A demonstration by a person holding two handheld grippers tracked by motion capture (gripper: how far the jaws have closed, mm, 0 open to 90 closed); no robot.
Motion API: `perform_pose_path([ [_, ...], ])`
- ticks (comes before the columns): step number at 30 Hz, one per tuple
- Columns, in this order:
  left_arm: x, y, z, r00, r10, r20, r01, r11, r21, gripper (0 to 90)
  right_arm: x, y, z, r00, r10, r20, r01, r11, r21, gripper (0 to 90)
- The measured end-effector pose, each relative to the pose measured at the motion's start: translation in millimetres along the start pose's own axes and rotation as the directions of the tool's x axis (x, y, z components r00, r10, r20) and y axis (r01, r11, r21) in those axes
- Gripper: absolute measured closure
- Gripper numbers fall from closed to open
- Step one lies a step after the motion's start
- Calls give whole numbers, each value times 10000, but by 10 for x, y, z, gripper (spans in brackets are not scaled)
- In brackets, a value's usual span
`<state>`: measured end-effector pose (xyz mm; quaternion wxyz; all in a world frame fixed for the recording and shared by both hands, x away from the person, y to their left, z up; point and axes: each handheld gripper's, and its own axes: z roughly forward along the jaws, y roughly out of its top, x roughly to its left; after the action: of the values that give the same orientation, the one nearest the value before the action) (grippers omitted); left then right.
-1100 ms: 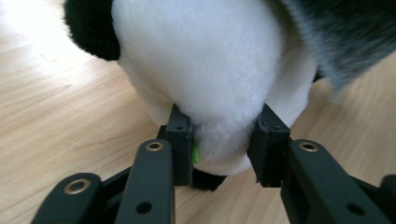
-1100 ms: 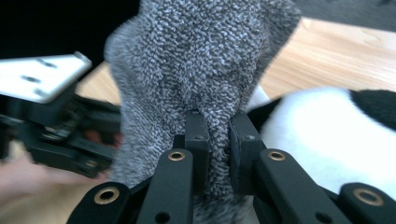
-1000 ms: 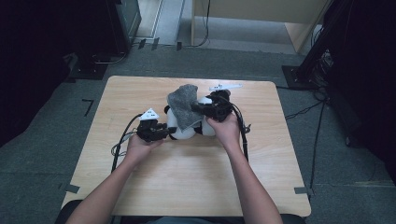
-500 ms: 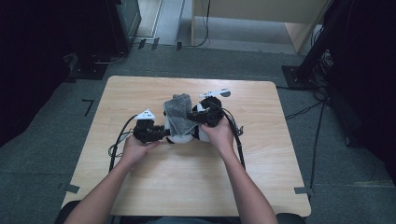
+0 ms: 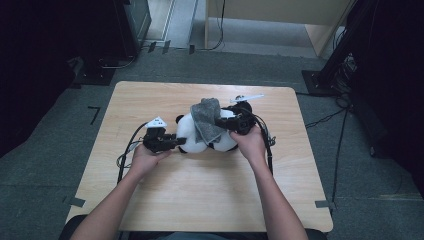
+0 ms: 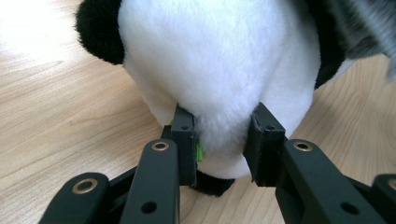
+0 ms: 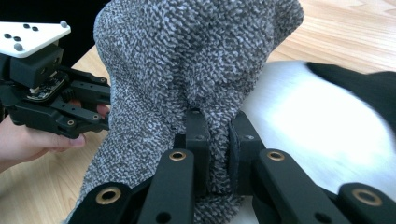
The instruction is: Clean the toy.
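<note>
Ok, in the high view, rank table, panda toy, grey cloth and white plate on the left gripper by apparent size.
1. table
2. panda toy
3. grey cloth, which hides part of the panda
4. white plate

No legible text or labels anywhere

A light wooden table (image 5: 165,200) is standing on grey carpet (image 5: 60,165). Pale wooden furniture (image 5: 280,12) is showing at the top of the frame, black equipment (image 5: 130,25) is sitting in shadow at upper left, and cables (image 5: 325,119) are trailing across the floor at right.
</note>
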<state>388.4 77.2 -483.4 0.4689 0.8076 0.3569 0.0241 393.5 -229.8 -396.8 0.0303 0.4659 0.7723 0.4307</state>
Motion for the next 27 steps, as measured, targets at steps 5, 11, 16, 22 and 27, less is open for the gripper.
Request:
perform_pose_path([
  [5,20,9,3,10000,-53,50,53,10000,41,684,-101,-28,-161,9998,136,109,-134,9998,-168,819],
  [11,32,11,5,9999,-116,76,116,9999,39,683,-287,-91,-371,9973,539,494,-521,9979,-374,819],
  [16,39,10,4,9999,-119,85,118,9999,73,682,-427,-163,-481,9928,704,968,-670,9970,-380,820],
  [22,43,3,9,9999,-147,86,147,9999,42,684,-581,-267,-557,9860,1134,1219,-1100,9934,-338,821],
  [27,46,0,8,9998,-192,54,191,9998,56,684,-642,-274,-675,9818,1382,1303,-1314,9895,-596,822],
])
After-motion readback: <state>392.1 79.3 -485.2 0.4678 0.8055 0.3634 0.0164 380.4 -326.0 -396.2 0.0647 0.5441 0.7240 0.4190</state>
